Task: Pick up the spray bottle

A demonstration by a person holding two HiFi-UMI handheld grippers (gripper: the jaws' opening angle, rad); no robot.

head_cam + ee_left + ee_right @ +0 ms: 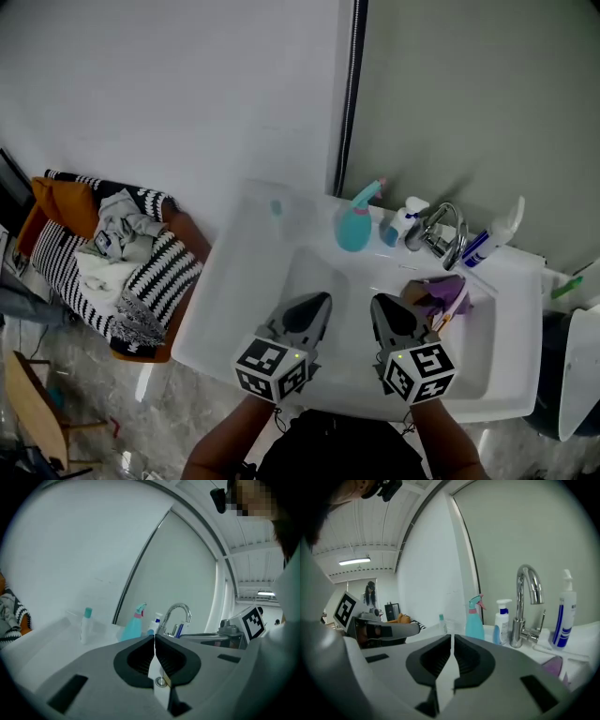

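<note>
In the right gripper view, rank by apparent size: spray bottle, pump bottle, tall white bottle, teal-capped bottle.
1. tall white bottle
2. spray bottle
3. pump bottle, nearly as tall but slimmer
4. teal-capped bottle, also farthest back

Spray bottle (133, 626) base hidden behind my left tool (154, 638), my forearms (225, 448) cut by bottom edge, pump bottle (564, 618) print unreadably small

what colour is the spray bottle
The spray bottle is turquoise with a pink trigger; the right gripper view shows it best.
</note>
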